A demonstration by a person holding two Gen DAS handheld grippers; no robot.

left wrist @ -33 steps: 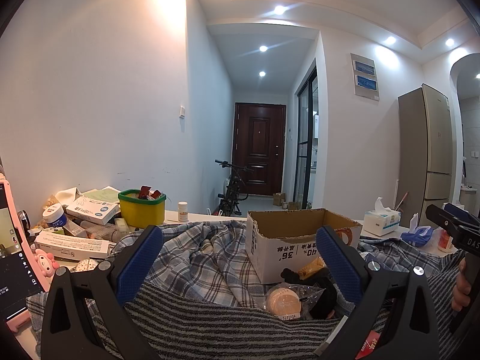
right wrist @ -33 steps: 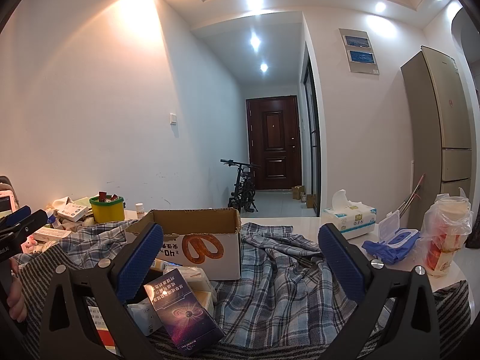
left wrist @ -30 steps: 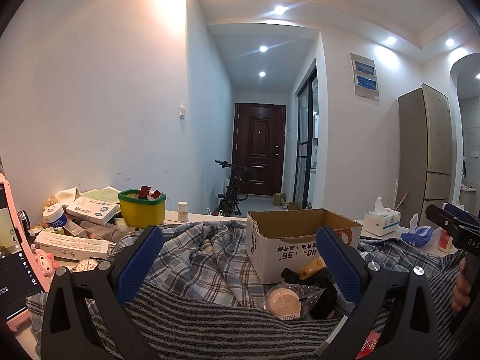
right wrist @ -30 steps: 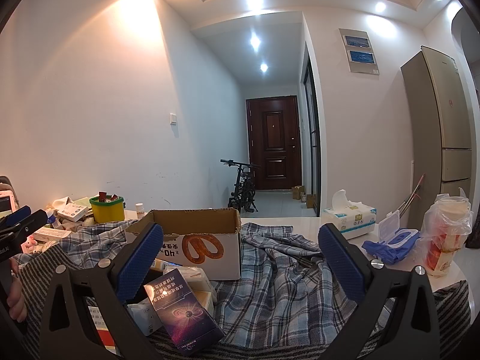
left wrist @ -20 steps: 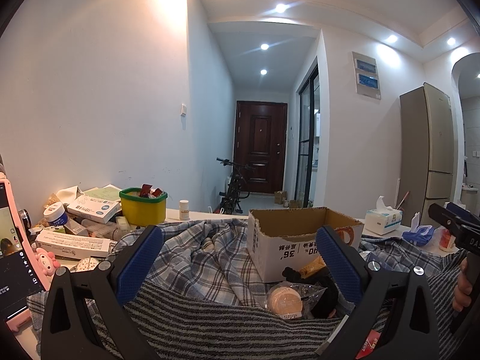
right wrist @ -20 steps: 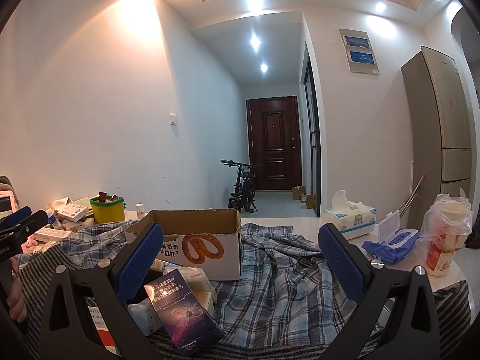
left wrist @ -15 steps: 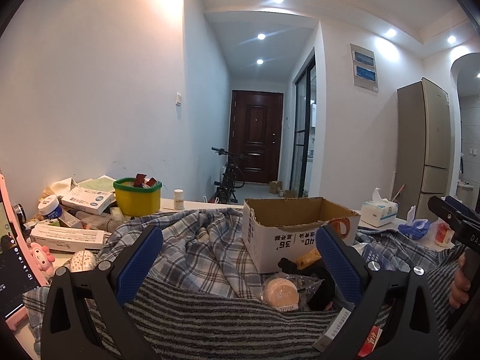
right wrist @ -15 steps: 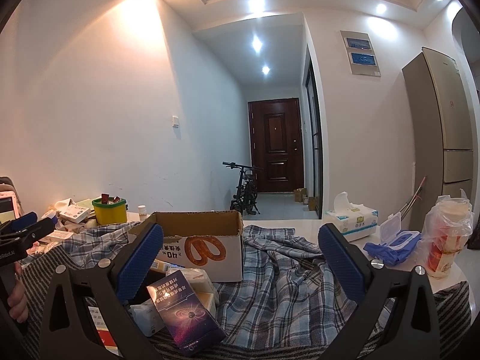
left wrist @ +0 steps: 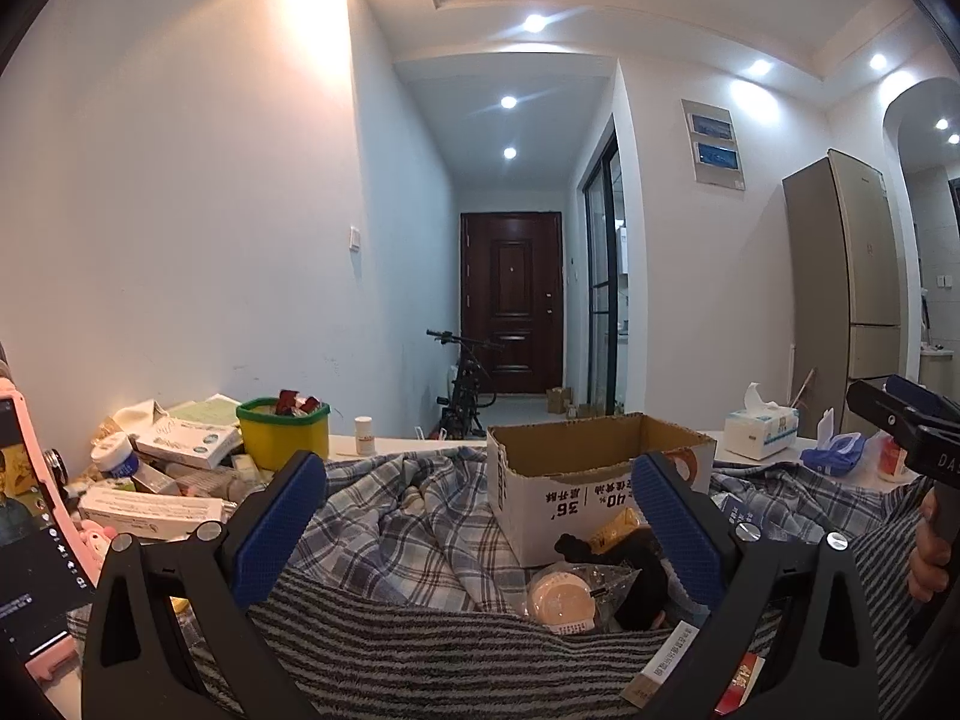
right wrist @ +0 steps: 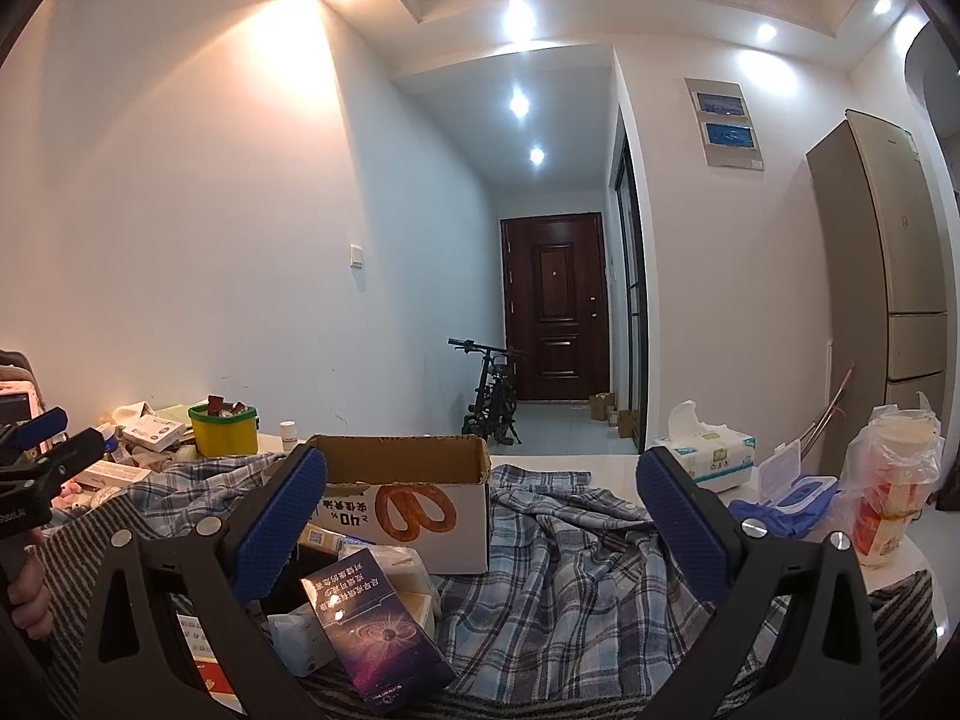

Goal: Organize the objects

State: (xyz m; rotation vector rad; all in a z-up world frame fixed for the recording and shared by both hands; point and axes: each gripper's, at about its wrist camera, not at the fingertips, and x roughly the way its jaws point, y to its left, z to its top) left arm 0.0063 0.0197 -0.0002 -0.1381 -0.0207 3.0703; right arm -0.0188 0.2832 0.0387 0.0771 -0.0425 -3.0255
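right wrist view: my right gripper (right wrist: 480, 510), jaws apart and empty, has the dark purple box (right wrist: 378, 630) lying low-left, nearest; left gripper (left wrist: 480, 516) also spread.

A home: hallway with front door (left wrist: 511, 300), parked bicycle (left wrist: 465, 384), tall fridge (left wrist: 852, 294), cluttered table

Both wrist cameras sit low over the cluttered surface (left wrist: 384, 443), looking level down the hallway toward the dark door (right wrist: 553, 306). The left view stands further left (nearer the yellow tub (left wrist: 283, 433)); both share the cardboard box (left wrist: 591, 483) close ahead.
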